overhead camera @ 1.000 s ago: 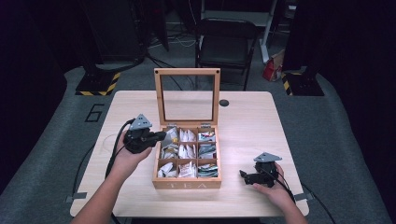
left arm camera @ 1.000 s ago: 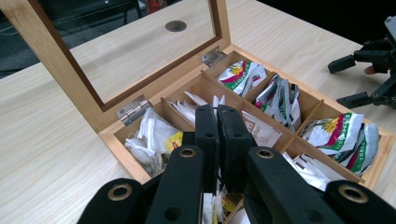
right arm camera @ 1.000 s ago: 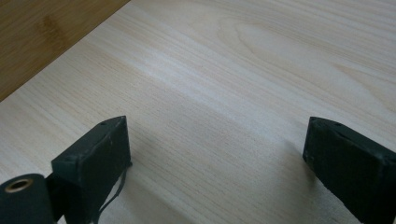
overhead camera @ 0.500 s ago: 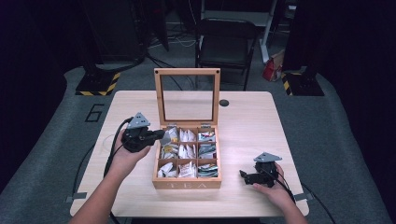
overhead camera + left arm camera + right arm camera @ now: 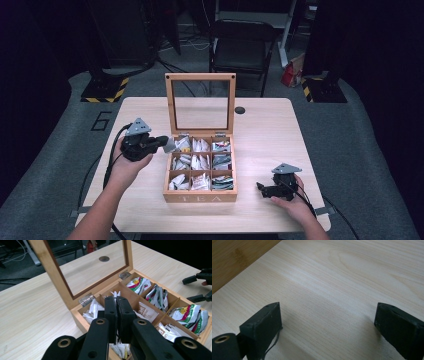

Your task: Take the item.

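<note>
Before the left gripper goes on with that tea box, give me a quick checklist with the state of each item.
1. Lid open and upright: ok.
2. Left gripper jaws shut: ok; in the left gripper view a thin white edge shows between them, but what it is, cannot tell.
3. Left gripper at the box's back left compartment: ok in the high view.
4. Right gripper away from the box, jaws open, low over the bare table: ok.
5. Compartments hold tea bags: ok.
6. Box steady with no hand on it: cannot tell.
</note>
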Motion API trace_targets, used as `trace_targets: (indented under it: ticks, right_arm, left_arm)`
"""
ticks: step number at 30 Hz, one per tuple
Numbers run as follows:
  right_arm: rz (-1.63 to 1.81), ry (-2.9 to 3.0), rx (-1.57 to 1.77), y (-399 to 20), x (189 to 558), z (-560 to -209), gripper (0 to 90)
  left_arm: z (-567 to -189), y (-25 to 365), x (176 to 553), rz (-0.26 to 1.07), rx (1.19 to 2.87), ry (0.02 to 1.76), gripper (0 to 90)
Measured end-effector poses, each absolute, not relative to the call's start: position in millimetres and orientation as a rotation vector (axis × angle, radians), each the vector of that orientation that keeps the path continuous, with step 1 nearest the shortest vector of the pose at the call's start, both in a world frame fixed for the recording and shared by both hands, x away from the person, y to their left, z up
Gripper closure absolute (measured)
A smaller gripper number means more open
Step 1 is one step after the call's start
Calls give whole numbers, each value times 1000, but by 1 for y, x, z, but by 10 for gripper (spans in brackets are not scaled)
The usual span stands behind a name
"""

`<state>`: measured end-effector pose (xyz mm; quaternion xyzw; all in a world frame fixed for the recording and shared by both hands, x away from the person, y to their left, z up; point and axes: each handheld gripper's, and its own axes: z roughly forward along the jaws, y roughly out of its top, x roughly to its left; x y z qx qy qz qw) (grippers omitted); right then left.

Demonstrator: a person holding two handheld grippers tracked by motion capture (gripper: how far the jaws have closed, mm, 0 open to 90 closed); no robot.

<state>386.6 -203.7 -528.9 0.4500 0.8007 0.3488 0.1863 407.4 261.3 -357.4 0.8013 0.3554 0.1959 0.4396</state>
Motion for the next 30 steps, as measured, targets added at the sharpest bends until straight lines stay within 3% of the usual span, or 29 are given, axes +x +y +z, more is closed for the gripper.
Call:
trace_targets:
  ticks: [30]
  right_arm:
    - [980,2252,1268,-204,387,-529,67]
  left_arm:
    - [-346,321,400,573,1895,1014,874]
